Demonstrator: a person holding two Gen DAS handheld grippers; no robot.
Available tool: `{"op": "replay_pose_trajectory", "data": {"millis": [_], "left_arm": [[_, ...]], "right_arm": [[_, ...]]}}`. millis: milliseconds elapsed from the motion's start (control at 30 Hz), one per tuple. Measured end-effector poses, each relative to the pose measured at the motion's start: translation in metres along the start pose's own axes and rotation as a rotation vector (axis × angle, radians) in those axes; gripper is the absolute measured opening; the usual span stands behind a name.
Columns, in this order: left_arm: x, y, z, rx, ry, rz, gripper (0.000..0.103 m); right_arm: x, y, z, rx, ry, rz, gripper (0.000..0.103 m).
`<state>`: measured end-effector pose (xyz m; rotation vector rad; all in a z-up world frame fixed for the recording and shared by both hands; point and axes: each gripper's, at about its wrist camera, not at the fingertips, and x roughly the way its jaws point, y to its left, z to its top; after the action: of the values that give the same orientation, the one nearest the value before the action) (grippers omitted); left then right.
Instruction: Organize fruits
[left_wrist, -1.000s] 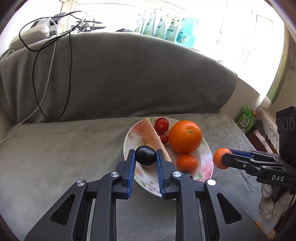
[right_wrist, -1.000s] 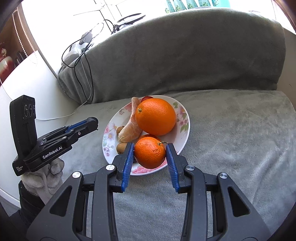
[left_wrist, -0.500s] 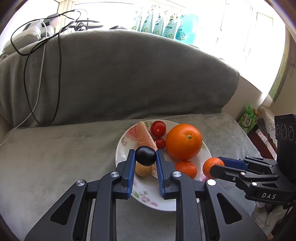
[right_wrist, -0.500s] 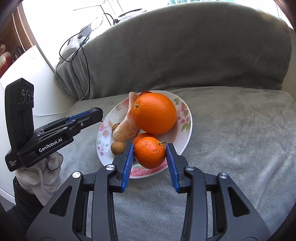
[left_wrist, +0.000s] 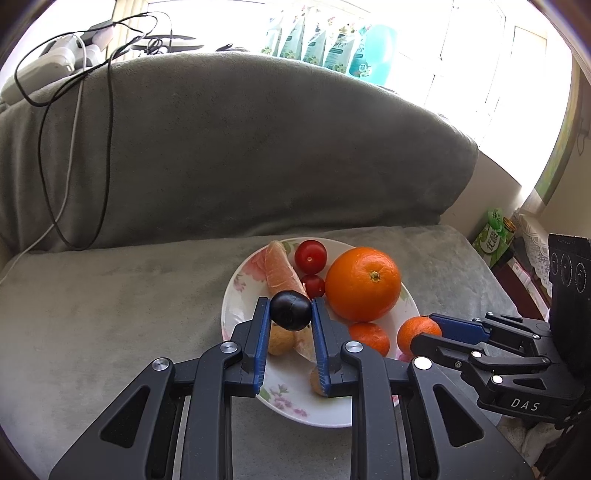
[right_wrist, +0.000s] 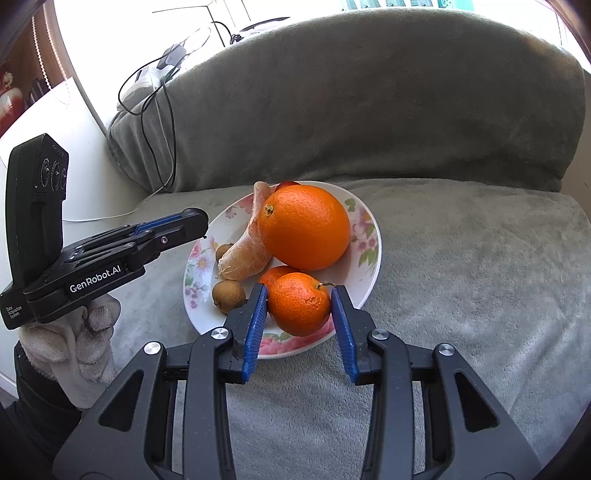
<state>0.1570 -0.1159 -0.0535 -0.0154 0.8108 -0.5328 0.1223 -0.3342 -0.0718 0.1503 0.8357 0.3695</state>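
A white floral plate (left_wrist: 288, 402) (right_wrist: 364, 266) sits on the grey sofa seat. It holds a large orange (left_wrist: 362, 283) (right_wrist: 303, 227), a pomelo segment (left_wrist: 279, 269) (right_wrist: 243, 258), two cherry tomatoes (left_wrist: 310, 256), a small tangerine (left_wrist: 369, 338) and brown longans (right_wrist: 228, 296). My left gripper (left_wrist: 290, 314) is shut on a dark grape (left_wrist: 290, 310) above the plate's middle. My right gripper (right_wrist: 299, 306) is shut on a tangerine (right_wrist: 298, 308) (left_wrist: 417, 329) over the plate's near rim.
The sofa backrest (left_wrist: 240, 147) rises behind the plate. Black and white cables (left_wrist: 74, 129) hang over its left side. Green packets (left_wrist: 493, 236) stand beyond the sofa's right end. Bottles (left_wrist: 325, 44) line the windowsill.
Both grippers have moved in over the plate, the left with the grape and the right with the tangerine. The plate's fruits have not moved.
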Motion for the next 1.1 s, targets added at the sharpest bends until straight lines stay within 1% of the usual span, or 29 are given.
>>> {"op": "replay_pose_trajectory", "data": {"millis": [200,233,267,300,367,467,500,533,567,633,733,800,833,867,967,1000,1067,1100], "left_arm": [[0.002,0.000,0.001,0.000,0.002,-0.004,0.021],[0.002,0.000,0.001,-0.001,0.002,-0.004,0.025],[0.002,0.000,0.001,0.000,0.000,-0.003,0.030],[0.002,0.000,0.001,-0.001,-0.001,-0.004,0.031],[0.002,0.000,0.001,-0.002,0.001,-0.003,0.031],[0.002,0.001,0.001,-0.004,0.003,0.000,0.033],[0.002,0.001,0.001,-0.003,0.004,-0.001,0.035],[0.001,0.001,0.001,-0.002,0.004,-0.001,0.044],[0.001,0.001,0.000,-0.003,0.001,0.000,0.052],[0.000,0.002,0.000,-0.005,-0.003,-0.001,0.052],[-0.001,0.001,0.001,-0.004,-0.003,0.001,0.054],[-0.002,0.000,0.001,-0.001,-0.007,0.004,0.061],[-0.003,0.000,0.001,-0.002,-0.009,0.005,0.066],[-0.004,-0.001,0.001,-0.001,-0.013,0.005,0.069],[-0.006,-0.002,0.001,0.001,-0.020,0.012,0.074],[-0.006,-0.002,0.001,0.001,-0.019,0.011,0.075],[-0.005,-0.003,0.001,0.001,-0.016,0.013,0.076],[-0.005,-0.003,0.002,0.000,-0.017,0.016,0.076]], "right_arm": [[0.001,0.005,0.000,-0.029,-0.005,-0.016,0.039],[0.001,0.005,0.000,-0.033,-0.008,-0.016,0.040],[0.000,0.006,0.000,-0.038,-0.012,-0.019,0.043],[0.000,0.006,0.001,-0.042,-0.018,-0.023,0.046],[-0.001,0.007,0.002,-0.046,-0.030,-0.029,0.056],[-0.003,0.006,0.002,-0.044,-0.035,-0.025,0.057],[-0.003,0.006,0.002,-0.045,-0.035,-0.025,0.057],[-0.003,0.006,0.001,-0.048,-0.034,-0.025,0.058],[-0.003,0.007,0.001,-0.052,-0.033,-0.027,0.062],[-0.003,0.008,-0.001,-0.059,-0.034,-0.031,0.065],[-0.004,0.010,-0.002,-0.076,-0.036,-0.041,0.066],[-0.004,0.011,-0.002,-0.088,-0.036,-0.047,0.070],[-0.005,0.012,-0.002,-0.092,-0.040,-0.049,0.074],[-0.006,0.012,-0.002,-0.097,-0.046,-0.052,0.079],[-0.007,0.014,-0.002,-0.114,-0.054,-0.063,0.082],[-0.008,0.015,-0.002,-0.119,-0.054,-0.066,0.083],[-0.008,0.016,-0.002,-0.128,-0.054,-0.068,0.088],[-0.008,0.016,-0.002,-0.130,-0.055,-0.070,0.089]]}}
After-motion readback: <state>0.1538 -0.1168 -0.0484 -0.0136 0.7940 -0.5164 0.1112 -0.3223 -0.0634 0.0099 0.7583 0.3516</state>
